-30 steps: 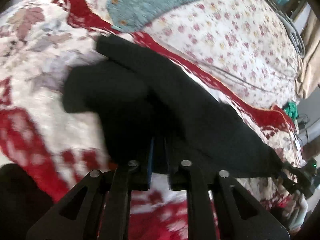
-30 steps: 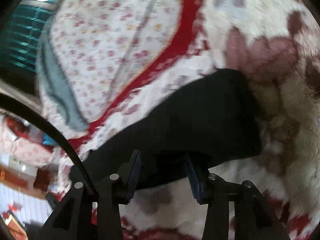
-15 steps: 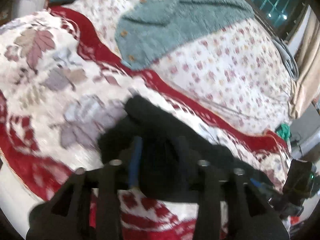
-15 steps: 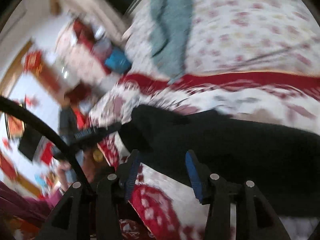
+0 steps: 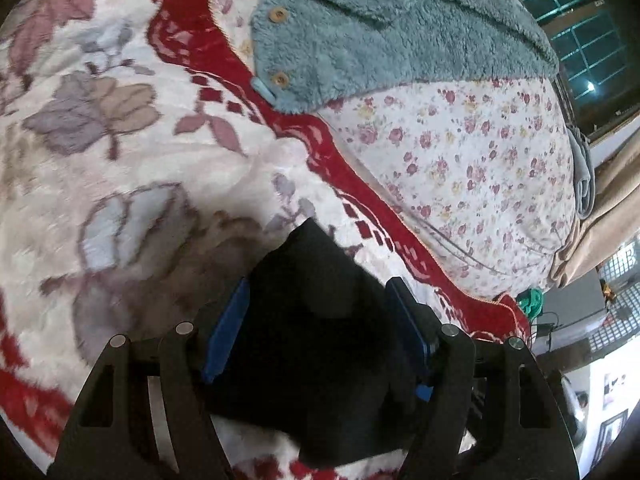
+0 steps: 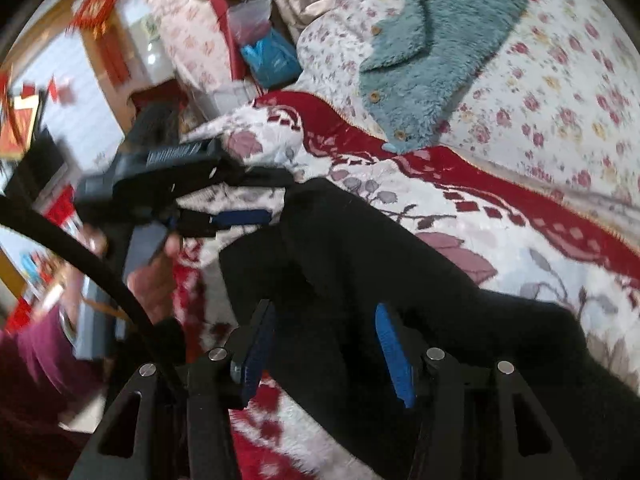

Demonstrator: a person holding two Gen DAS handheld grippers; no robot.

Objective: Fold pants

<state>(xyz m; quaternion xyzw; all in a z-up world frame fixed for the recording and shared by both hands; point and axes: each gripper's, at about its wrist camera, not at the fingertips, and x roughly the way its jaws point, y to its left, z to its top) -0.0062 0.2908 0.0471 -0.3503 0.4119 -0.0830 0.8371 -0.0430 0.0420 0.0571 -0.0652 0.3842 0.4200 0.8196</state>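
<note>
The black pants (image 6: 360,280) lie folded lengthwise on the red-and-white floral blanket (image 6: 500,248), running from upper left to lower right. My right gripper (image 6: 324,316) is open, its blue pads either side of the pants' near part. My left gripper (image 5: 316,292) is open over one end of the pants (image 5: 312,340); the cloth lies loose between its blue pads. The left gripper also shows in the right wrist view (image 6: 256,200), at the pants' far left end, held by a hand.
A teal fleece garment with wooden buttons (image 5: 380,32) lies on the floral sheet (image 5: 480,160) beyond the blanket. Beige curtain (image 5: 600,220) and window at the right. Room clutter and the bed edge lie to the left in the right wrist view (image 6: 260,56).
My left gripper was shut on the pants' end and has opened, letting the cloth go onto the blanket. My right gripper stayed open and swung round along the pants toward the left.
</note>
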